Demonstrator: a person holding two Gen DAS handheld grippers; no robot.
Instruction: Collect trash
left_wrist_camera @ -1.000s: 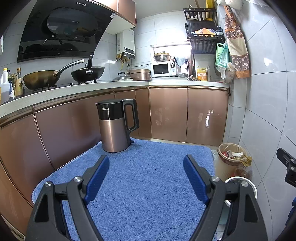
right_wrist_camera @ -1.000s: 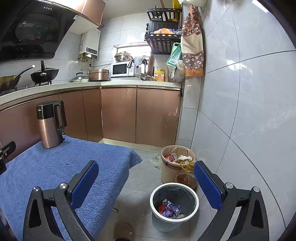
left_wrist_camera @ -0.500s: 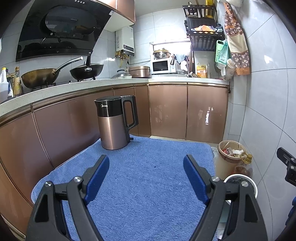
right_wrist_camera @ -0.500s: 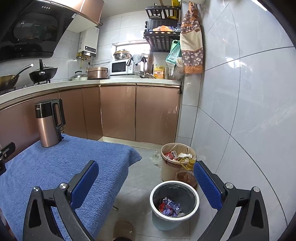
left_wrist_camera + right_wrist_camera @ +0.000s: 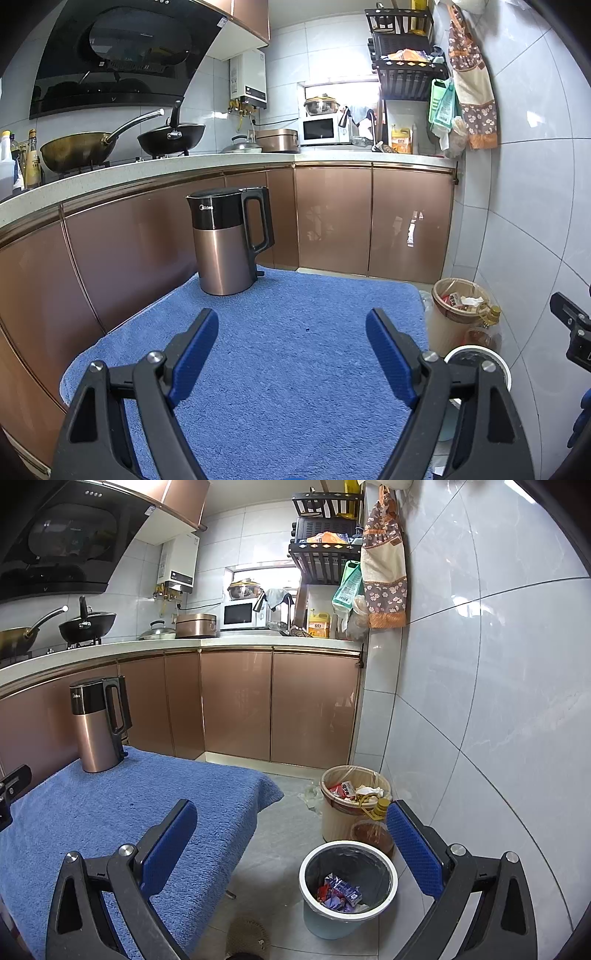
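Blue towel [image 5: 295, 369] looks bare; with both grippers [image 5: 291, 332] [image 5: 291, 823] wide and empty, we should scan before reaching.

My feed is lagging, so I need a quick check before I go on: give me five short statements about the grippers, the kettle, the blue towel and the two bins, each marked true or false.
1. The left gripper is shut on a wrapper. False: its jaws stand open with nothing between them.
2. The copper and black electric kettle stands upright on the blue towel-covered table. True.
3. The white-rimmed round bin with a dark liner is empty. False: colourful wrappers lie at its bottom.
4. The right gripper is open and holds nothing. True.
5. The beige bin by the wall stands on the towel. False: it stands on the floor, full of rubbish.
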